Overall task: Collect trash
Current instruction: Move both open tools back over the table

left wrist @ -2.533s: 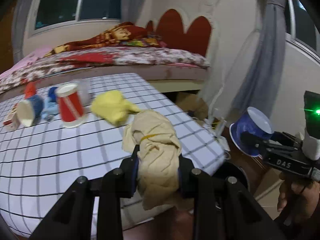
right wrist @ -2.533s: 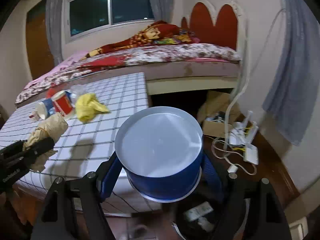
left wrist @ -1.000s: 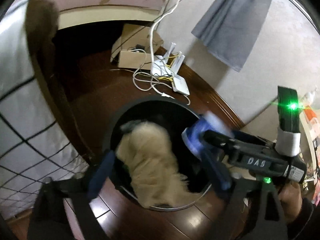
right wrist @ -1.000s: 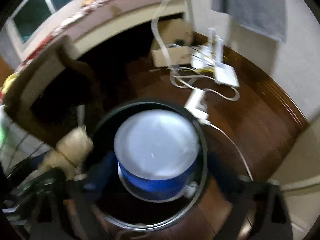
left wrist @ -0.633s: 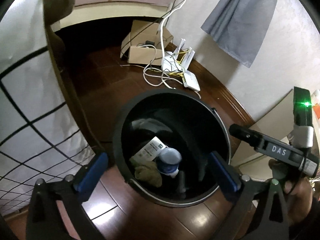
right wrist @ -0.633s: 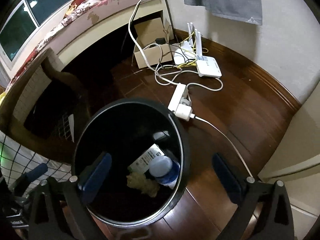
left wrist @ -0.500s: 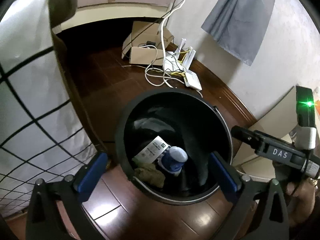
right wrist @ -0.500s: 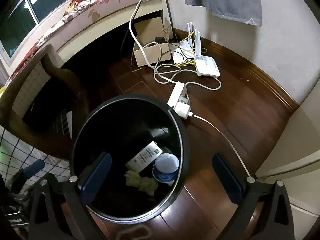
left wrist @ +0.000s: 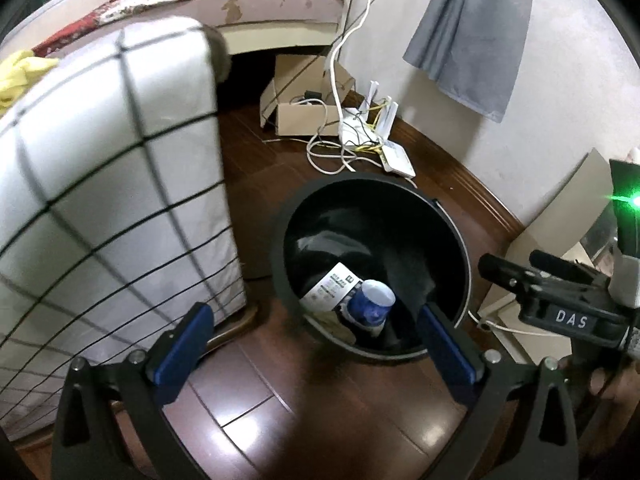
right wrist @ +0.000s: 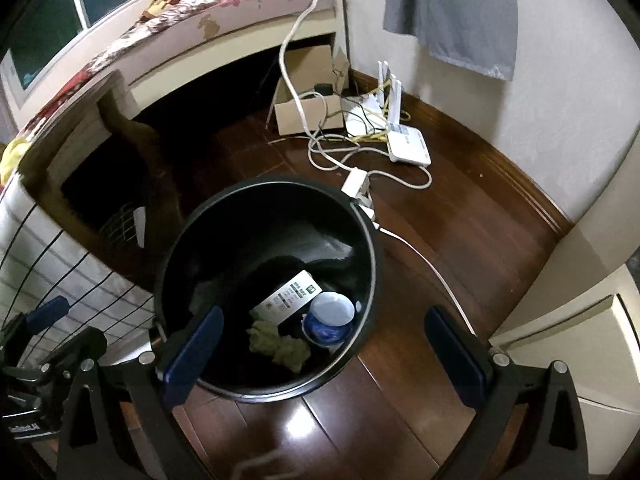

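A round black bin (left wrist: 460,256) stands on the wooden floor beside the table; it also shows in the right wrist view (right wrist: 172,280). Inside lie a blue paper cup (right wrist: 332,318), a crumpled beige rag (right wrist: 280,346) and a white labelled packet (right wrist: 290,296). The cup (left wrist: 370,308) and packet (left wrist: 330,286) also show in the left wrist view. My left gripper (left wrist: 316,340) is open and empty above the bin's near rim. My right gripper (right wrist: 320,354) is open and empty over the bin; it shows at the right of the left wrist view (left wrist: 496,270).
A table with a white checked cloth (left wrist: 100,200) stands left of the bin, a yellow rag (left wrist: 20,72) on it. A cardboard box (right wrist: 308,112), a white router (right wrist: 408,146), a power strip (right wrist: 354,184) and cables lie behind the bin. A bed (right wrist: 200,20) stands beyond.
Both grippers opened over the bin and let go of the beige rag and the blue cup, which now lie inside. Both grippers have since drawn up and back from the bin.
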Demonstrator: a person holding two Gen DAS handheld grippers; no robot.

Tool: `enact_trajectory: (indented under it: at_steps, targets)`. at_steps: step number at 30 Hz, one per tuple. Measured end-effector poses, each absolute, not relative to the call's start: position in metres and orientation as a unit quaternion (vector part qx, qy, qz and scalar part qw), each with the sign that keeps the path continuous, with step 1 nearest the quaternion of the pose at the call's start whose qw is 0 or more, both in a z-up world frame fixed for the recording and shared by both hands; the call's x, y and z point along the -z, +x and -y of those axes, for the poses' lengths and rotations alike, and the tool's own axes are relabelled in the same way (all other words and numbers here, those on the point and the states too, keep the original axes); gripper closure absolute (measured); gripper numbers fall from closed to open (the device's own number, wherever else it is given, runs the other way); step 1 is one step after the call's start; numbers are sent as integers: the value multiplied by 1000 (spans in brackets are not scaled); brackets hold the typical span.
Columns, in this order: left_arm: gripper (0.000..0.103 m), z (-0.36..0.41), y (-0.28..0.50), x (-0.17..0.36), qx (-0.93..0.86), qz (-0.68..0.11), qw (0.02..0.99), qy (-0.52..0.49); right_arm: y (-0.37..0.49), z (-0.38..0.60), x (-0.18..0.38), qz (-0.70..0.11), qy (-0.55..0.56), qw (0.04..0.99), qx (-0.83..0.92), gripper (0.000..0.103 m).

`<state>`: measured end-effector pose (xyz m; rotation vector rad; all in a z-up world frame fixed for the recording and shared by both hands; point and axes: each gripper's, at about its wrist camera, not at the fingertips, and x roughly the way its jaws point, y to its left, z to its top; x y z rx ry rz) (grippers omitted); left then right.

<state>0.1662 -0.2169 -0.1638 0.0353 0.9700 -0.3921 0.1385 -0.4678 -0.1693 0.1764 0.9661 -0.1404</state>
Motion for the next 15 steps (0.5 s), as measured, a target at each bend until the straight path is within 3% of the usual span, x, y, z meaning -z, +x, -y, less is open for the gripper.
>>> enact_trajectory:
  at_steps: [15]
  targets:
    - [1,156,138,138,139,-426,894,-5,122,395,134,-425,37,904,29,1]
